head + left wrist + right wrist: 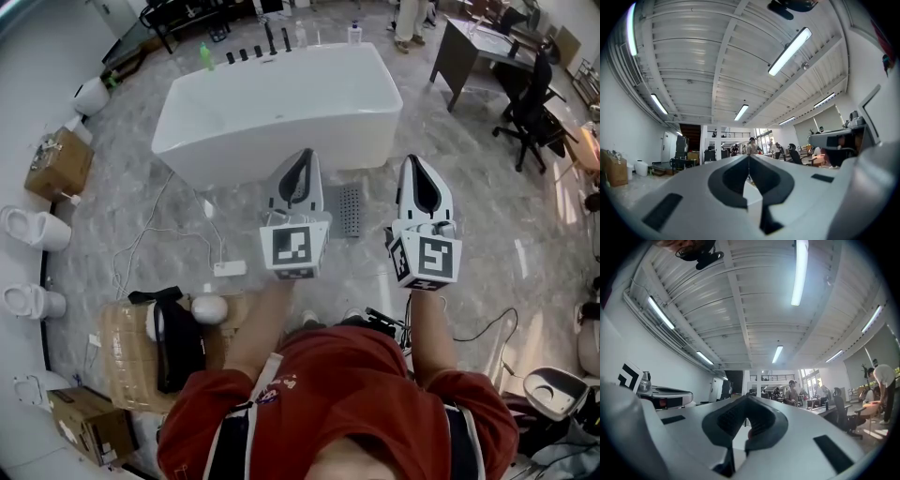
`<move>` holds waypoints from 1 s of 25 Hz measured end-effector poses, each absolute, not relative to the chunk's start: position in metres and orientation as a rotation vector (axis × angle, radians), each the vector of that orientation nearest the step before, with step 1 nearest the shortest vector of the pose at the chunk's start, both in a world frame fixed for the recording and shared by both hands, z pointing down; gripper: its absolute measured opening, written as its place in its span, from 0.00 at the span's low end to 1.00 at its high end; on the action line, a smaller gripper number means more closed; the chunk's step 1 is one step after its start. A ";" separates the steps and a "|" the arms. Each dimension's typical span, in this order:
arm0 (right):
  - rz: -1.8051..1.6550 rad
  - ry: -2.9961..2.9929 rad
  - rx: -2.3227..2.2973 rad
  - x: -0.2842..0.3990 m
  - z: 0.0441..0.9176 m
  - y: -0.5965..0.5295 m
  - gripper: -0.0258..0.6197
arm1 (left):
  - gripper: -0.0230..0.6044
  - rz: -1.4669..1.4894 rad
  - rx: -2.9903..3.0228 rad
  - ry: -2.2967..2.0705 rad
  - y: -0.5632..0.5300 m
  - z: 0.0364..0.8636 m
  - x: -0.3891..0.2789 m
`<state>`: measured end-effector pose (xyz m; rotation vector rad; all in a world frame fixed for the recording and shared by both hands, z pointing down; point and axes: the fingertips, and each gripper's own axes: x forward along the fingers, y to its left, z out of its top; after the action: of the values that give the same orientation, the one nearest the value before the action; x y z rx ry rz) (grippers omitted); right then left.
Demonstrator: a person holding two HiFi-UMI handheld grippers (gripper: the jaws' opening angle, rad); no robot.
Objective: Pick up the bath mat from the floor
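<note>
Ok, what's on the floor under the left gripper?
A grey bath mat lies on the floor beside the bathtub, showing just right of the left gripper. That gripper covers the floor directly beneath it, so anything there is hidden.

White bathtub [281, 112], grey bath mat [350, 209] with dotted hole grid, pale grey veined marble floor [487, 234], white left gripper [302, 155] and right gripper [413, 160] with black-and-white square markers, red shirt [347, 384], brown cardboard box [58, 161], green bottle [204, 54] at bathtub's far rim

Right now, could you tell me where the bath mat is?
Head view, centre: the bath mat lies on the floor beside the bathtub, between the left tool and right tool.
</note>
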<state>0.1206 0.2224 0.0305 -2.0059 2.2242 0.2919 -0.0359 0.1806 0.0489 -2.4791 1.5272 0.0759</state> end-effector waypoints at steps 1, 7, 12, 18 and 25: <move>0.297 2.219 -2.003 0.125 0.031 0.222 0.06 | 0.06 0.070 -2.480 1.529 0.180 0.051 -0.031; 0.320 2.244 -1.969 0.150 0.044 0.230 0.06 | 0.06 0.007 -2.460 1.571 0.188 0.072 -0.009; 0.283 2.225 -1.964 0.172 0.051 0.232 0.06 | 0.06 0.040 -2.488 1.611 0.191 0.085 0.006; 0.238 2.233 -1.953 0.179 0.059 0.232 0.06 | 0.06 0.047 -2.495 1.597 0.196 0.080 0.022; 0.236 2.252 -1.946 0.177 0.069 0.222 0.06 | 0.06 0.080 -2.479 1.640 0.186 0.088 0.018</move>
<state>0.1767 0.2221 0.0688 -1.9458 2.2521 0.2359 0.0178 0.1856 0.0879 -2.4785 1.6395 0.0802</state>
